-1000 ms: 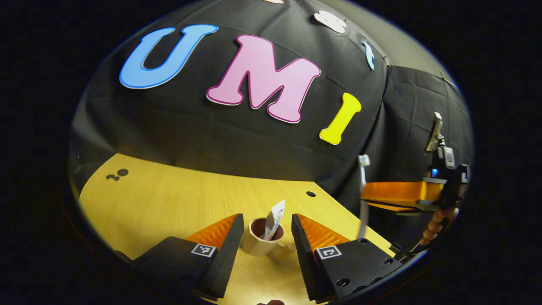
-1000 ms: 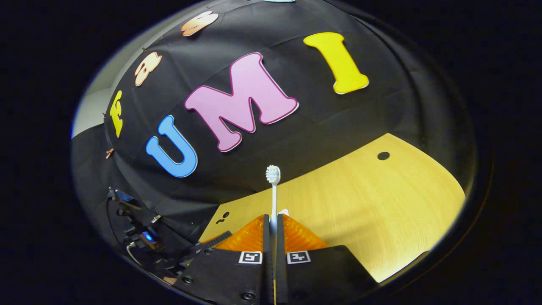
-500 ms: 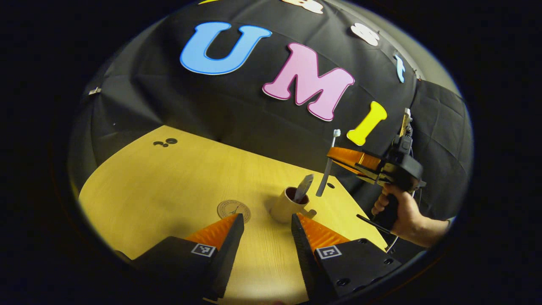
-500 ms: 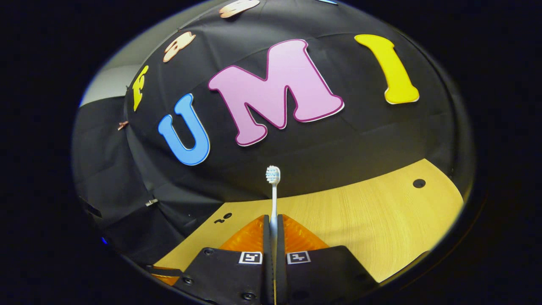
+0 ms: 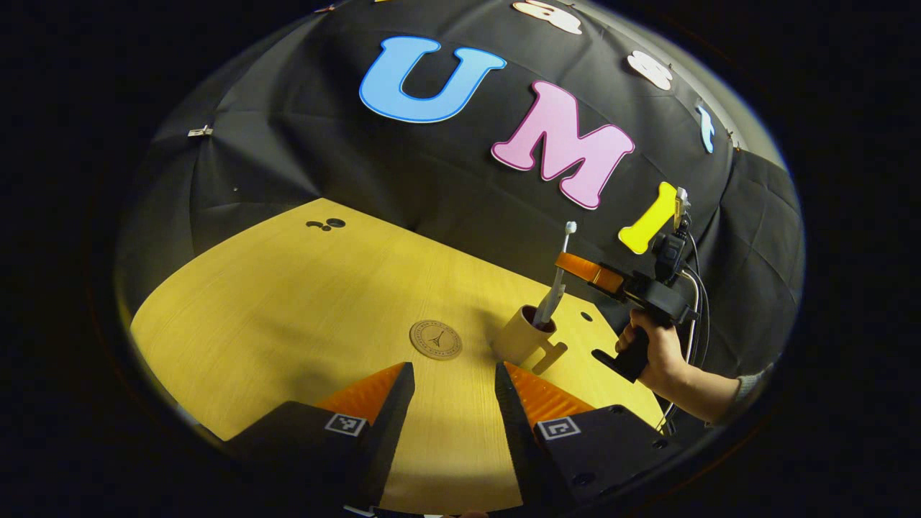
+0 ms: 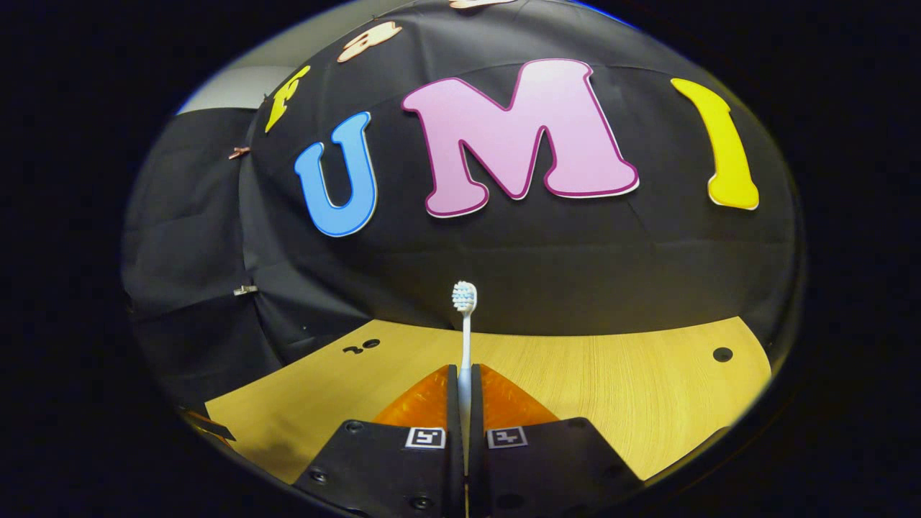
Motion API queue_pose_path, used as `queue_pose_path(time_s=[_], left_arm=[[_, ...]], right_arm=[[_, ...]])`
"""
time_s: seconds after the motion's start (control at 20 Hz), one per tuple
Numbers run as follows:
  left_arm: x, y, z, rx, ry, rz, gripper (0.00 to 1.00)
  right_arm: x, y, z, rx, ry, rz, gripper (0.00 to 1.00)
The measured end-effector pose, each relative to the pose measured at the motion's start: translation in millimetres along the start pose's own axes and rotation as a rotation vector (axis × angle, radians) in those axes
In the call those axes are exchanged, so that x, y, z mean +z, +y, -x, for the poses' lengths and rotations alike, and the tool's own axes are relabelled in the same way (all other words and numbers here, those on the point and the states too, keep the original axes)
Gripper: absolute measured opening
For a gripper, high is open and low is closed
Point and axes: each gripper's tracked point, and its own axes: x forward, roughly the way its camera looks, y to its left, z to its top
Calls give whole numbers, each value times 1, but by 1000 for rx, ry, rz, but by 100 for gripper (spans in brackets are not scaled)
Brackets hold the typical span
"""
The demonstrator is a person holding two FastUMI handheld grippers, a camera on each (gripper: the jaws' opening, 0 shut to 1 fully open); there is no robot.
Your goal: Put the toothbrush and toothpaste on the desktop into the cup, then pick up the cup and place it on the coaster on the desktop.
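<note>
The toothbrush (image 5: 558, 282) is clamped upright in the right tool (image 5: 575, 267), its lower end inside the cup (image 5: 519, 337); the left tool (image 5: 452, 403) is held open, empty, nearby.

Bare surface (image 5: 288, 302) lies open from 9 to 12 o'clock of the coaster (image 5: 435, 339). At its 3 o'clock, the cup (image 5: 519, 337) and right claw (image 5: 568, 265) stand in the way.

square black-and-white markers are showing on both black gripper bodies (image 5: 450, 410) (image 6: 464, 432); a grey sleeve (image 5: 752, 385) is covering the wrist.
</note>
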Motion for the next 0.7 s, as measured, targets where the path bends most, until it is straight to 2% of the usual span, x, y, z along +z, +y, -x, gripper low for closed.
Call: queue_pose_path(time_s=[0.3,0.55,0.6,0.65,0.7], left_arm=[[-12,11,1,20,24,12,71],[-16,18,4,32,28,17,71],[-16,20,4,35,30,15,71],[-18,22,3,40,33,15,71],[-18,23,3,42,35,17,71]], right_arm=[[-23,18,-4,33,17,171,6],[-32,7,-5,-7,-1,248,6],[-33,9,-3,-6,-3,264,8],[-33,9,-2,-10,-2,279,14],[-34,11,0,-9,-2,286,9]])
